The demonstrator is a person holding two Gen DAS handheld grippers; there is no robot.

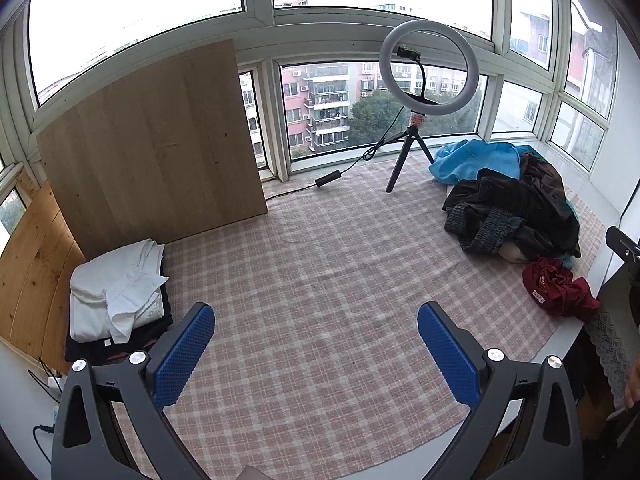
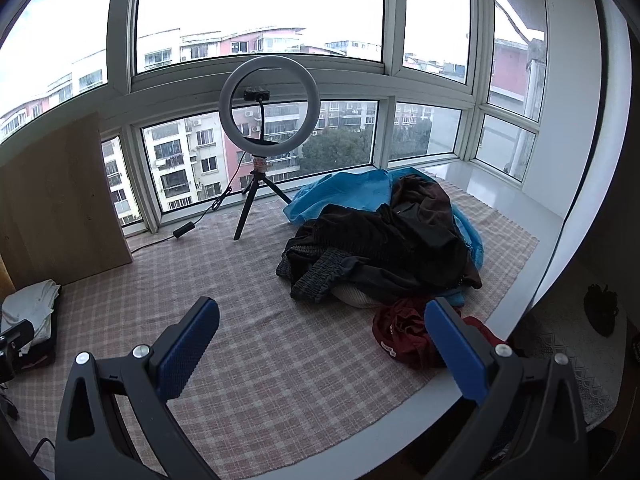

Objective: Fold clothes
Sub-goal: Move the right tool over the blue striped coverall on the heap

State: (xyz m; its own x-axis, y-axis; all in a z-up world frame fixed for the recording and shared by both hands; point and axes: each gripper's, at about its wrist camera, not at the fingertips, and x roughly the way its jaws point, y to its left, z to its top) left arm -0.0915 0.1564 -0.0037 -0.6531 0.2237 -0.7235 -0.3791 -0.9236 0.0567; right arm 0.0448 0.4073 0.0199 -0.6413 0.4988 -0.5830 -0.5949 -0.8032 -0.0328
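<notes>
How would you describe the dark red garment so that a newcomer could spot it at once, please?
Start at the checked cloth below the window, then find the heap of unfolded clothes on its right side. The dark red garment lies crumpled at the heap's near edge, the only red piece beside black and blue ones.

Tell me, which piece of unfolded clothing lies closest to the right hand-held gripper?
The dark red garment, crumpled alone just by the right hand-held gripper; the black and blue pile lies farther back.

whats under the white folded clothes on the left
The white folded clothes lie on a black folded garment, whose edges stick out at the front and right. The white pile hides the rest, so how many dark layers there are cannot be told.
</notes>
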